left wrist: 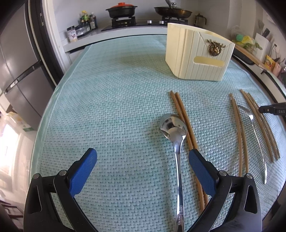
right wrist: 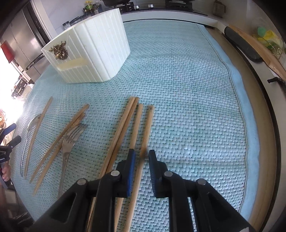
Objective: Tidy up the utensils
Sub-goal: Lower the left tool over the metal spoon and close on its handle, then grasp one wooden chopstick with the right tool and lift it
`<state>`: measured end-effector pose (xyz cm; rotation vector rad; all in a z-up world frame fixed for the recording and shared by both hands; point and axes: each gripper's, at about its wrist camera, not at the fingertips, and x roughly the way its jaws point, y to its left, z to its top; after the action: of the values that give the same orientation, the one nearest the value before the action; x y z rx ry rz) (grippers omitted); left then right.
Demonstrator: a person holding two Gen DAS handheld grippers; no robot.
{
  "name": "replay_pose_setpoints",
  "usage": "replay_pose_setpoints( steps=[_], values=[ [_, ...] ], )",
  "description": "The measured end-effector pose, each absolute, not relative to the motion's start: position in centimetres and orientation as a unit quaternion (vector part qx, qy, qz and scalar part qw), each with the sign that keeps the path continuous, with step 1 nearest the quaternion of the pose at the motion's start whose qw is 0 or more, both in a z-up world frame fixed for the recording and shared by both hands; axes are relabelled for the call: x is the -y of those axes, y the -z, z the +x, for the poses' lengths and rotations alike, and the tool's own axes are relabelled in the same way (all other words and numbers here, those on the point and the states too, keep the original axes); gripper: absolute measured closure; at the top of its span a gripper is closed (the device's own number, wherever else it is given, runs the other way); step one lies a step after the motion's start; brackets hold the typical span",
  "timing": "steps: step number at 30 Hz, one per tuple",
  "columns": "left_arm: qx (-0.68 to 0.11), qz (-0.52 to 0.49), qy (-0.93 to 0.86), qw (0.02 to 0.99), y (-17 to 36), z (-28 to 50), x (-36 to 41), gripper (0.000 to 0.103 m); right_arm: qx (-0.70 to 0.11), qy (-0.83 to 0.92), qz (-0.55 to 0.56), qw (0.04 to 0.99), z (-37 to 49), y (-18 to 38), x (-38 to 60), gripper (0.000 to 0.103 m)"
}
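Observation:
In the left wrist view my left gripper [left wrist: 143,160] hangs open over the pale green woven mat [left wrist: 107,107]. A steel spoon [left wrist: 172,126] lies between its fingers, close to the right pad and touching neither. A pair of wooden chopsticks [left wrist: 182,117] lies just right of the spoon. In the right wrist view my right gripper [right wrist: 142,153] points steeply down, its jaws nearly together on the rightmost chopstick [right wrist: 149,121] of a loose bundle [right wrist: 125,125]. A fork [right wrist: 71,137] and more chopsticks [right wrist: 59,141] lie to the left. The cream ribbed utensil holder [left wrist: 196,57] stands at the back.
A hob with a red-lidded pot [left wrist: 121,10] and a pan [left wrist: 172,11] lies behind the mat, with bottles [left wrist: 87,20] to its left. A grey fridge [left wrist: 17,62] fills the far left. A wooden board [right wrist: 259,46] runs along the mat's right edge.

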<state>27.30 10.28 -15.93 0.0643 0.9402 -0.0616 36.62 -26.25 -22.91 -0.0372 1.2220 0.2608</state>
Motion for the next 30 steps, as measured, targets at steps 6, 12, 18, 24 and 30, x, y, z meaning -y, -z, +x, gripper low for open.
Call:
replay_pose_setpoints(
  steps=[6, 12, 18, 24, 30],
  values=[
    [-0.463, 0.036, 0.041, 0.884, 16.3, 27.9, -10.0, 0.001, -0.574, -0.111, -0.045, 0.81, 37.3, 23.0, 25.4, 0.094],
    [-0.481, 0.04, 0.048, 0.874, 16.8, 29.6, -9.3, 0.012, -0.569, -0.108, -0.034, 0.815, 39.9, 23.0, 24.6, 0.091],
    [-0.523, 0.059, 0.057, 0.848, 18.1, 30.9, -7.9, 0.018, -0.573, -0.106, -0.038, 0.812, 40.9, 23.0, 24.2, 0.09],
    [-0.536, 0.072, 0.067, 0.838, 17.8, 32.6, -6.3, 0.029, -0.572, -0.106, -0.036, 0.813, 39.7, 22.7, 25.5, 0.086],
    [-0.55, 0.061, 0.09, 0.828, 17.3, 33.9, -5.8, 0.065, -0.575, -0.107, -0.045, 0.81, 42.3, 22.8, 24.2, 0.079]
  ],
)
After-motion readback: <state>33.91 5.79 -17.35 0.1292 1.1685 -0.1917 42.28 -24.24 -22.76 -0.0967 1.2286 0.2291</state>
